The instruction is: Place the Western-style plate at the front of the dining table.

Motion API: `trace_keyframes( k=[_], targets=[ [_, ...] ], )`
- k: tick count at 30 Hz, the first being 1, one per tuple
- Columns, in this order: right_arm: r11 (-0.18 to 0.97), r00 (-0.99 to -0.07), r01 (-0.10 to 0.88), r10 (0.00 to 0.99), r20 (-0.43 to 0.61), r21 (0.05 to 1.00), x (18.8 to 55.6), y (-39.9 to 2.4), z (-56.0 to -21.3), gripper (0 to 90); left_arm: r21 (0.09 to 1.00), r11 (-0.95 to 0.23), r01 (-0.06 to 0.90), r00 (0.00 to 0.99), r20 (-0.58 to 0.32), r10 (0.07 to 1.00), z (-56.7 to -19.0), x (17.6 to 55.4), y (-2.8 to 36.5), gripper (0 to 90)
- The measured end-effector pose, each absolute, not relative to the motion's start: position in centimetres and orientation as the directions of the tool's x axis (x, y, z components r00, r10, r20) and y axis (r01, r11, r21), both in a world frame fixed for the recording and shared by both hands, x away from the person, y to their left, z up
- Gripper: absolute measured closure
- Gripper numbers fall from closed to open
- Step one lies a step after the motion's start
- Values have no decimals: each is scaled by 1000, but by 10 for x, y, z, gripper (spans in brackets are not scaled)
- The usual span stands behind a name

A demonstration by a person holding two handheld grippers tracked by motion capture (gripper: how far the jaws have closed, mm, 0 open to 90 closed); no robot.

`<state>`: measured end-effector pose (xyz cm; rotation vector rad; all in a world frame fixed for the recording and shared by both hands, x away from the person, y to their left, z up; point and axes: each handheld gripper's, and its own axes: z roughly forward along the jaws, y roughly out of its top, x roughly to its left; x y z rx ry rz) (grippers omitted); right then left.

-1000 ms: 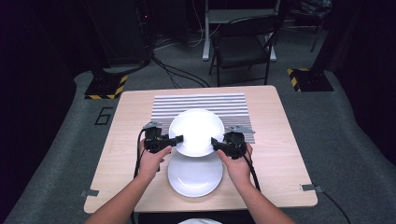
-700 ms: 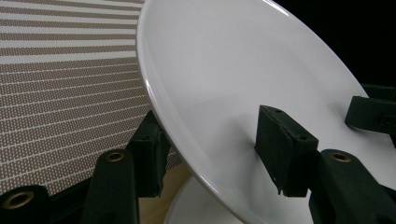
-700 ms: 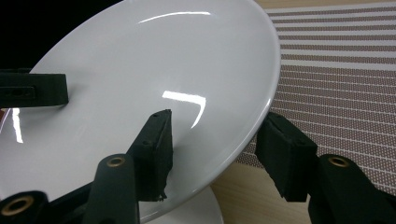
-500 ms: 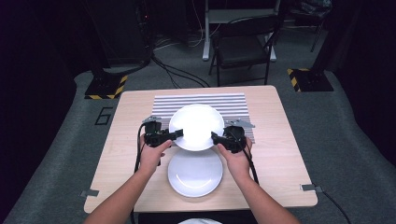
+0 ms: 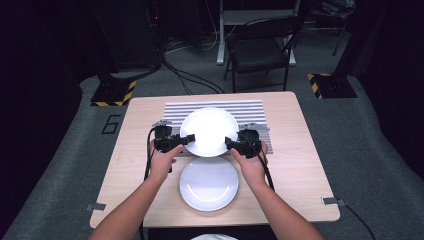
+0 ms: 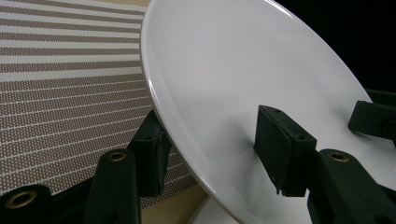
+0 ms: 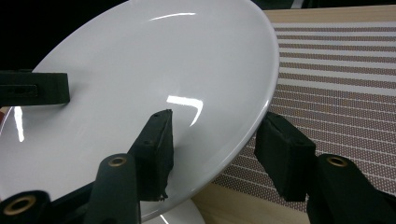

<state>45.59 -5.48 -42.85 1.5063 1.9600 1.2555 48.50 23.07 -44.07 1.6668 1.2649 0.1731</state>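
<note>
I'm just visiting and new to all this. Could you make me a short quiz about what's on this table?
1. How many white plates are there?
2. True or false: the lifted plate is gripped by one gripper alone.
3. What lies under the lifted plate: A) the striped mat, B) a towel, C) a tray?

Key: 1. Two: one lifted, the lower plate on the table. 2. False: the left gripper and the right gripper hold opposite rims. 3. A.

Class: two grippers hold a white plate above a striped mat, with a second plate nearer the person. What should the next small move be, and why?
Probably lower the upper plate gently onto the striped mat. The left gripper and right gripper clamp its opposite rims, it hangs tilted over the mat, and the second plate already lies flat on the table.
</note>
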Motion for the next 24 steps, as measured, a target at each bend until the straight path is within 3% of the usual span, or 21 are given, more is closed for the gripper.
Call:
trace_keyframes(
  k=[24],
  targets=[
    [40,-352,580,913,206,814,483,-50,-436,467,745,85,662,408,-452,793,-450,511,234,499]
  ],
)
